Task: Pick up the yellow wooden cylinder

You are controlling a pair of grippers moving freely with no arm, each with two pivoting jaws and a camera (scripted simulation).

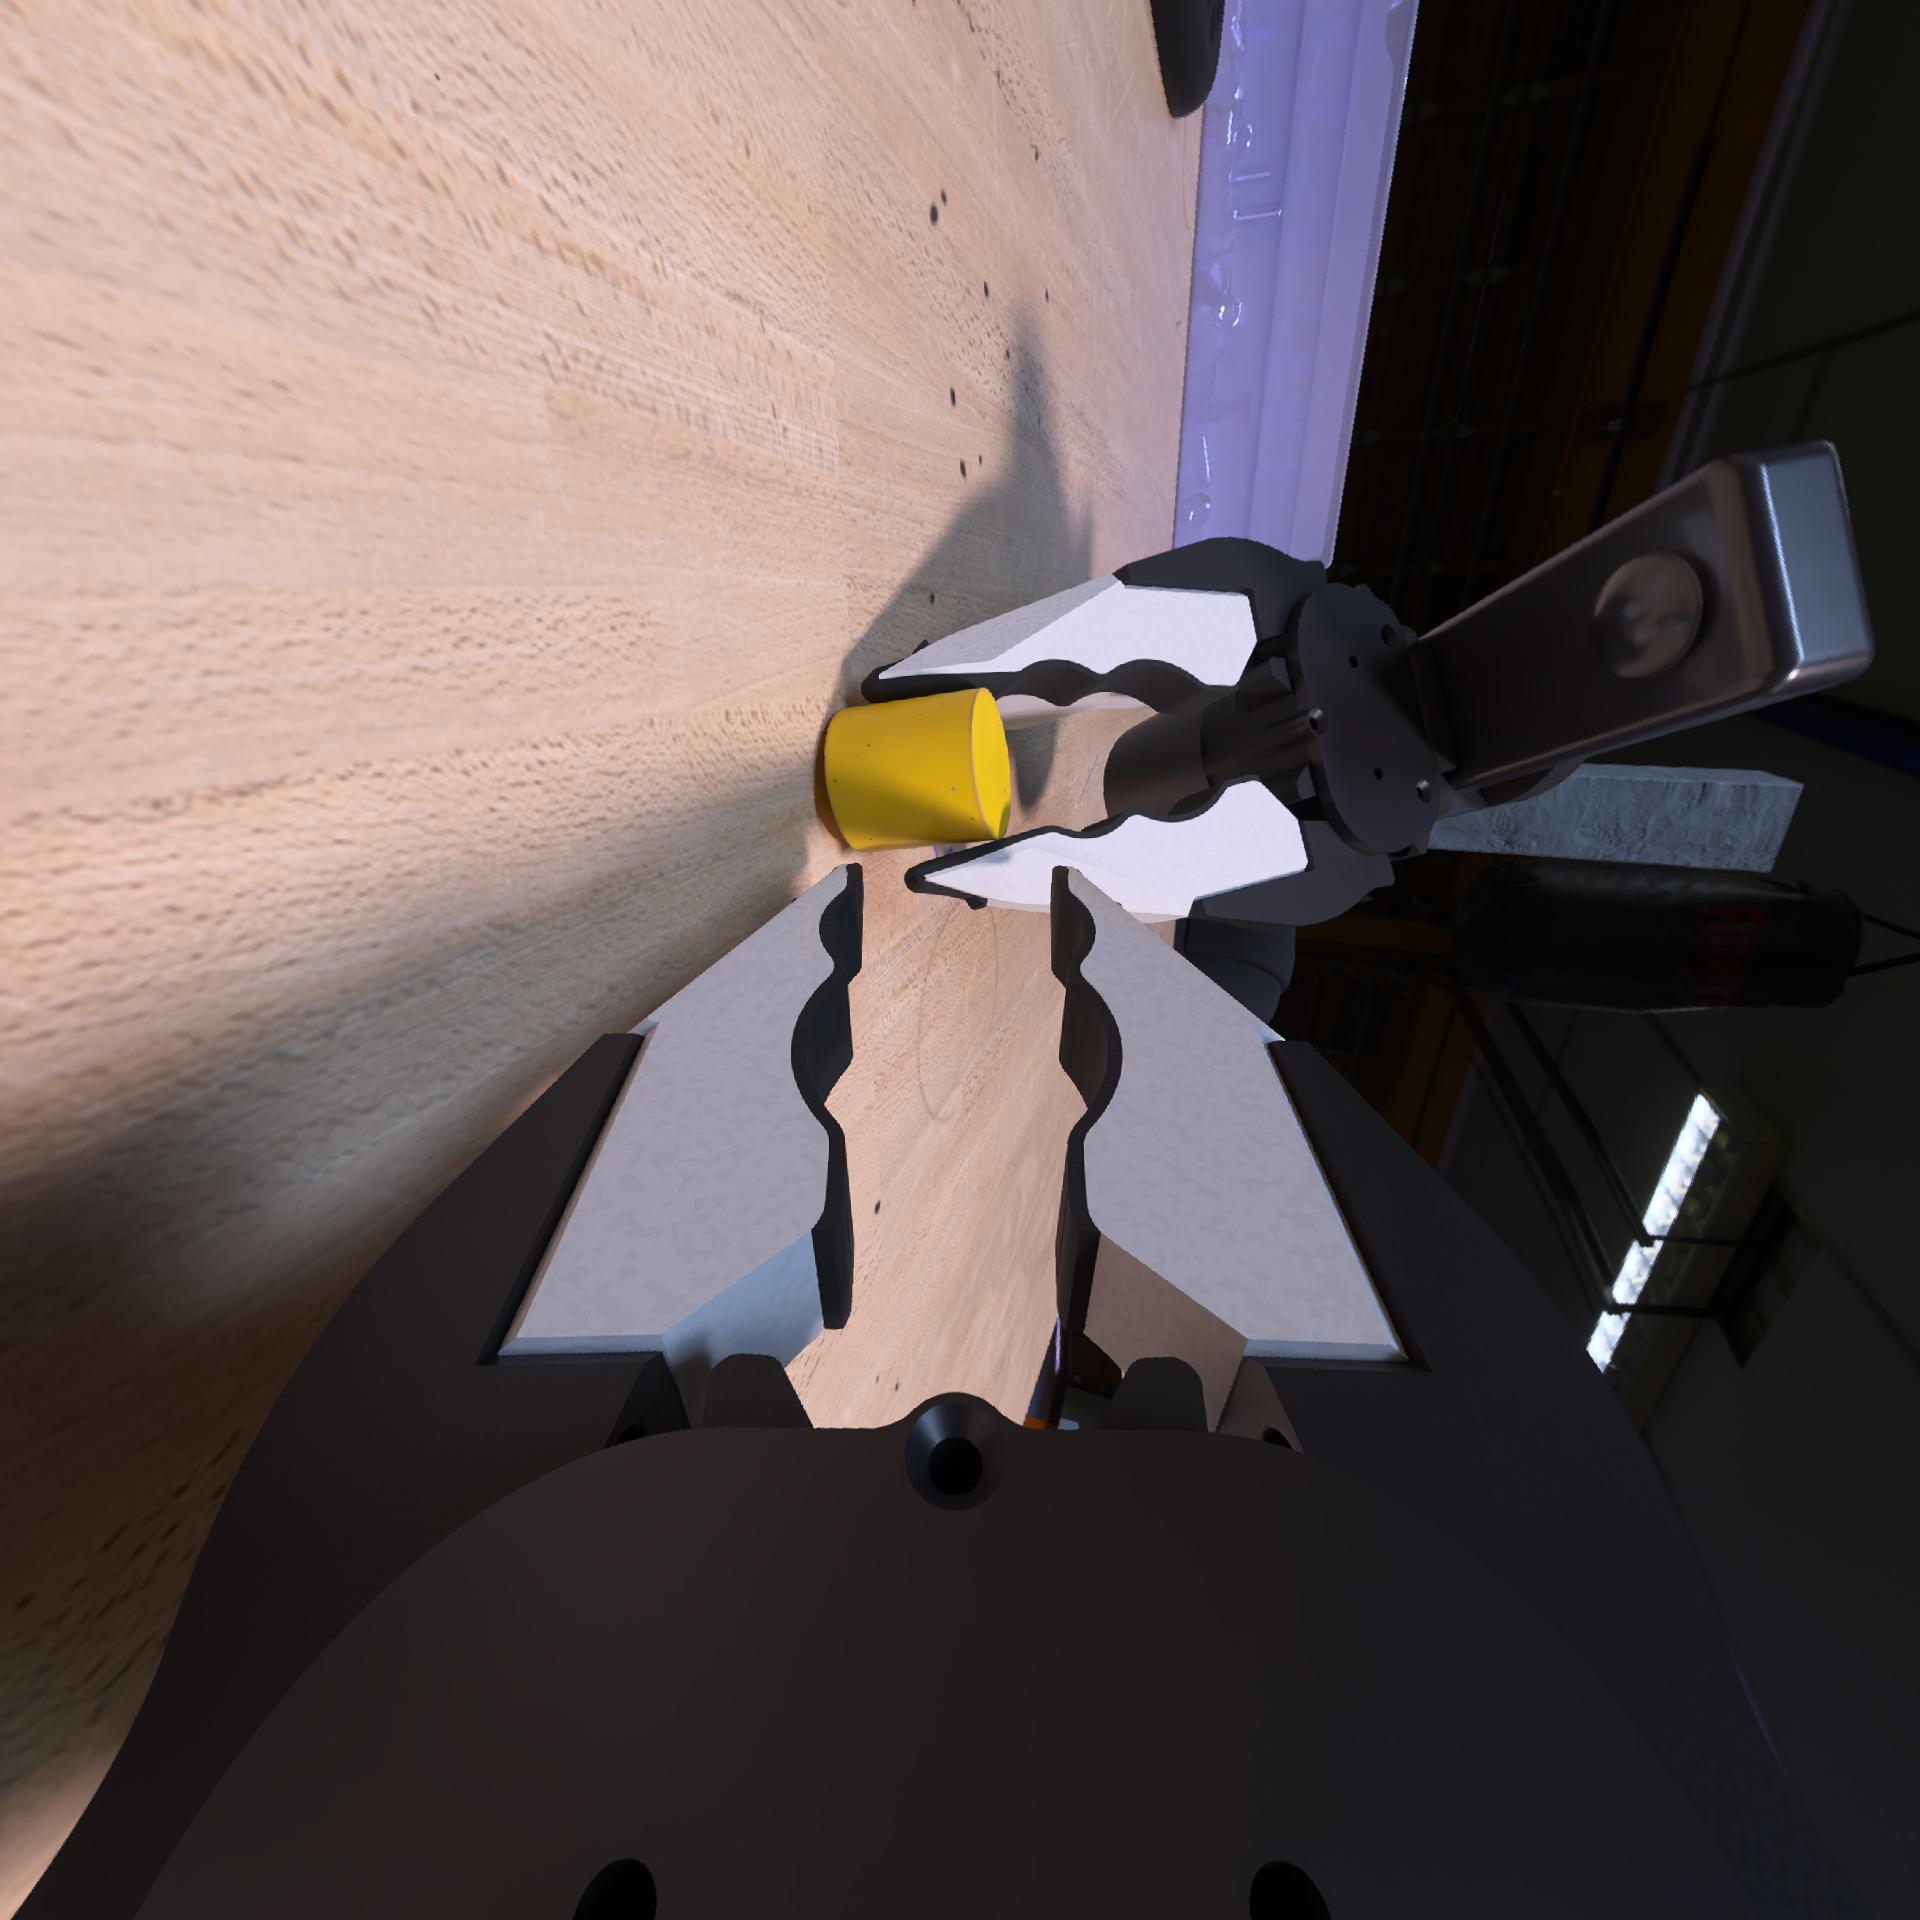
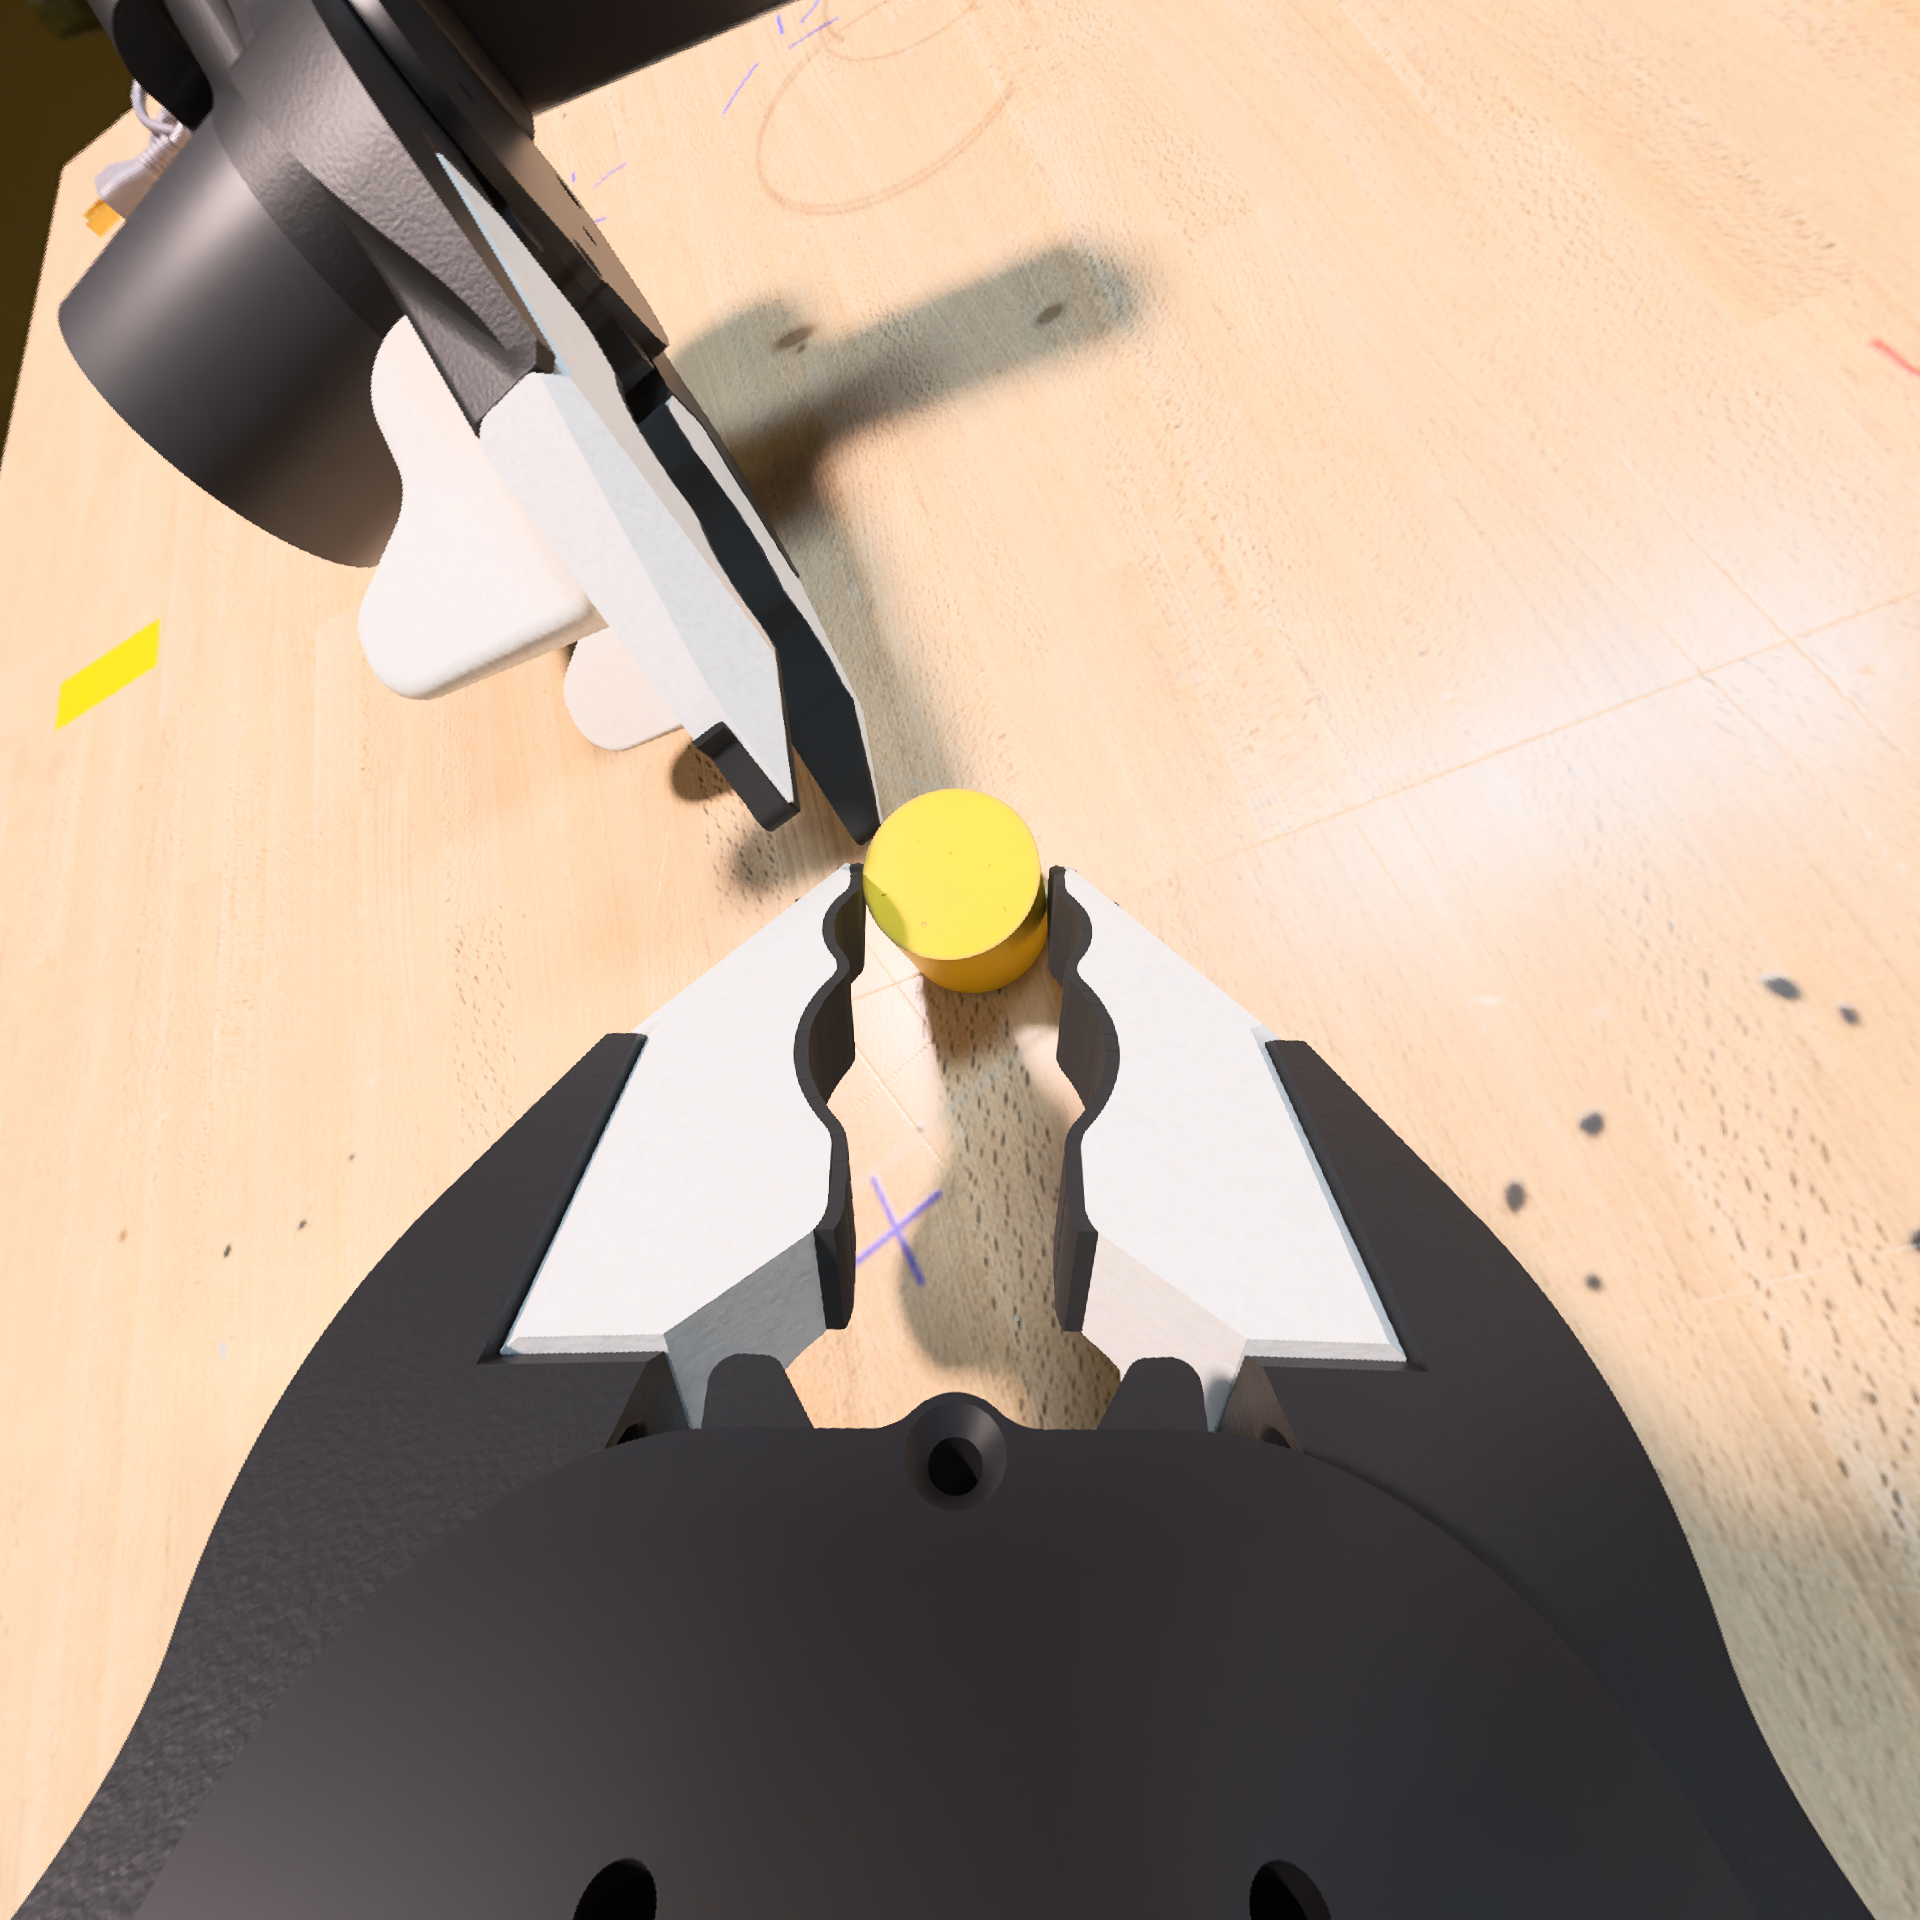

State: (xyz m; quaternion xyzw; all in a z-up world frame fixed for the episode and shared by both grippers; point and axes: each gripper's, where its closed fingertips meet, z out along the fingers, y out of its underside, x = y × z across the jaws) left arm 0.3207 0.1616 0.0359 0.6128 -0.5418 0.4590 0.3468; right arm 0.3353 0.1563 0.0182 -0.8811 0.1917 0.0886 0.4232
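The yellow wooden cylinder (image 2: 951, 883) stands upright on the light wooden table (image 2: 1455, 520). My right gripper (image 2: 956, 878) is open, and its two fingertips straddle the cylinder close to its sides. The left wrist view shows the cylinder (image 1: 914, 769) between the right gripper's fingers (image 1: 1091, 634), still resting on the table (image 1: 416, 520). My left gripper (image 1: 956, 873) is open and empty, with its tips just short of the cylinder. In the right wrist view the left gripper (image 2: 821, 826) comes in from the upper left, one fingertip right beside the cylinder.
A small yellow patch (image 2: 109, 670) lies on the table at the left and a blue cross mark (image 2: 899, 1231) lies between my right fingers. The table's edge with a pale purple strip (image 1: 1278, 312) runs past the cylinder. A dark object (image 1: 1184, 52) sits near that edge.
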